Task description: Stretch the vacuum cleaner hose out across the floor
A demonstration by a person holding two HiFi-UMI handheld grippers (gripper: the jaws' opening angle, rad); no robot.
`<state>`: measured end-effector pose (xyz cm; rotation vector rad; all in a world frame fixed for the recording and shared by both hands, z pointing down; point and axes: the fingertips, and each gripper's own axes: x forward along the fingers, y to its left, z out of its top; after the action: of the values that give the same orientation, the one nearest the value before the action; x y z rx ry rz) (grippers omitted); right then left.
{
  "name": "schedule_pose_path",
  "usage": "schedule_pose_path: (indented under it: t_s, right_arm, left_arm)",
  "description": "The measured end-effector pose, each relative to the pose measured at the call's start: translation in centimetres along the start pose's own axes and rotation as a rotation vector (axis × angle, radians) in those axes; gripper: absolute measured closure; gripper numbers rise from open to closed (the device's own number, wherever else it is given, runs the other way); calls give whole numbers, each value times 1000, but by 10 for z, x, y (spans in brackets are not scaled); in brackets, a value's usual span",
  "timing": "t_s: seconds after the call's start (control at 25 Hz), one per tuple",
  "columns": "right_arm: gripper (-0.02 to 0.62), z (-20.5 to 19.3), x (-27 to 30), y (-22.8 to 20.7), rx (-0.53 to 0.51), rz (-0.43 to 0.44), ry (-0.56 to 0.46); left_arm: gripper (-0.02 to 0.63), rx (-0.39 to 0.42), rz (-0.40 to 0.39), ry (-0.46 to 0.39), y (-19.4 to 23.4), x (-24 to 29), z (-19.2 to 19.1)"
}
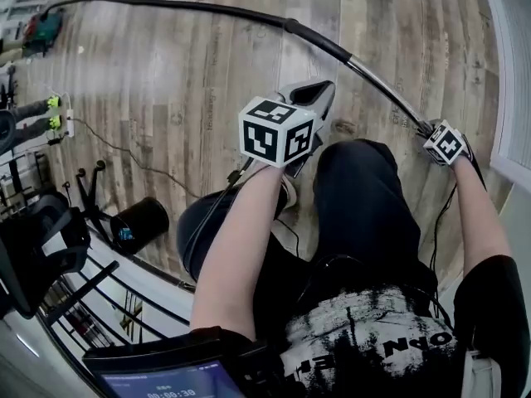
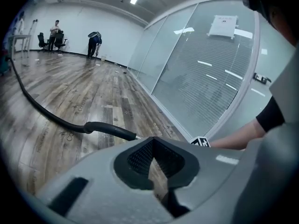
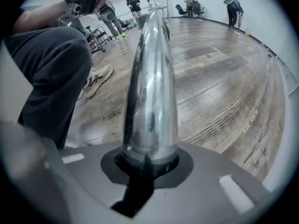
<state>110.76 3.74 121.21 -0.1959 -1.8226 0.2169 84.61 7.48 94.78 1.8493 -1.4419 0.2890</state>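
Observation:
The black vacuum hose (image 1: 166, 7) arcs across the wooden floor from a red and green machine (image 1: 41, 30) at the far left. It ends in a black handle (image 1: 319, 41) and a chrome tube (image 1: 386, 94). My right gripper (image 1: 440, 135) is shut on the near end of that tube, low beside my right knee. In the right gripper view the chrome tube (image 3: 152, 78) rises straight out of the right gripper (image 3: 149, 161). My left gripper (image 1: 318, 91) hangs shut and empty above my knees. In its own view the left gripper (image 2: 154, 160) holds nothing, and the hose (image 2: 46, 112) lies beyond it.
A black cylinder (image 1: 139, 222) and a wire rack (image 1: 50, 247) stand at my left, with a power strip (image 1: 68, 118) and a thin cable on the floor. A glass wall (image 2: 210, 69) runs along the right. Several people (image 2: 94, 42) are at the far end. My shoe (image 3: 97, 78) is near the tube.

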Motion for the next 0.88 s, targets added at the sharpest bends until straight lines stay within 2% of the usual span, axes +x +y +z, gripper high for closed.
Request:
schedule_pose_path:
  t_s: [0.16, 0.28, 0.4, 0.52, 0.88]
  right_arm:
    - [532, -6, 27, -2, 3, 9, -18]
    - [532, -17, 38, -1, 14, -13, -33]
    - [532, -7, 56, 4, 3, -1, -76]
    - [532, -10, 70, 0, -13, 10, -72]
    - [534, -22, 83, 0, -41, -51, 8]
  left_arm:
    - [606, 25, 58, 32, -1, -3, -23]
    - [606, 23, 47, 55, -8, 0, -40]
    - [606, 35, 64, 83, -5, -1, -48]
    - [606, 53, 85, 99, -8, 14, -47]
    - [606, 148, 62, 151, -37, 45, -42]
